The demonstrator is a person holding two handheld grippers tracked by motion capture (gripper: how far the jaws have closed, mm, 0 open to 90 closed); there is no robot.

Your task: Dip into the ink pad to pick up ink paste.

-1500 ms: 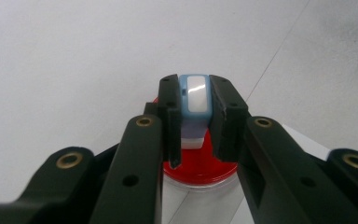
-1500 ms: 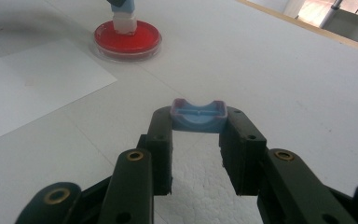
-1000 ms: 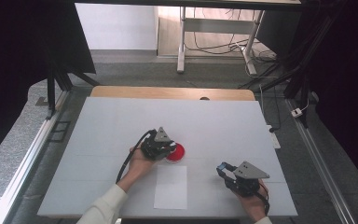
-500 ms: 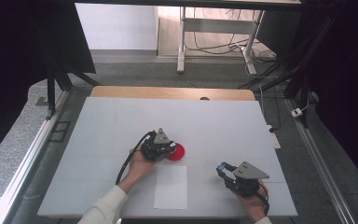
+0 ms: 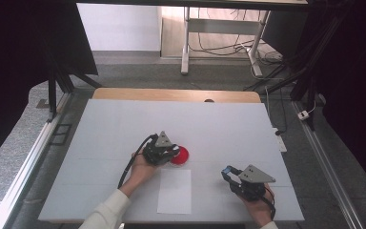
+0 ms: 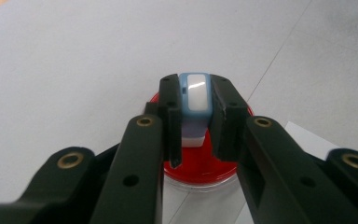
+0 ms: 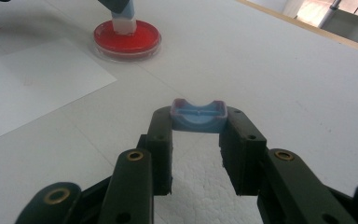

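- Left gripper view: left gripper (image 6: 193,112) clamped on a blue-and-white stamp (image 6: 194,95), held upright with its foot down on the red dish (image 6: 200,170).
- Right gripper view: right gripper (image 7: 198,122) closed on a blue cap (image 7: 198,115), just above the table (image 7: 307,74).
- High view: dish near the table's middle, touching the far edge of the white paper sheet (image 5: 175,191); right gripper (image 5: 228,172) near the front right corner.

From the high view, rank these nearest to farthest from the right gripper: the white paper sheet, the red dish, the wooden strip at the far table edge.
From the right gripper:
1. White paper sheet, just to its left on the near side of the table.
2. Red dish, farther left and up, at the left gripper.
3. Wooden strip, along the far table edge.
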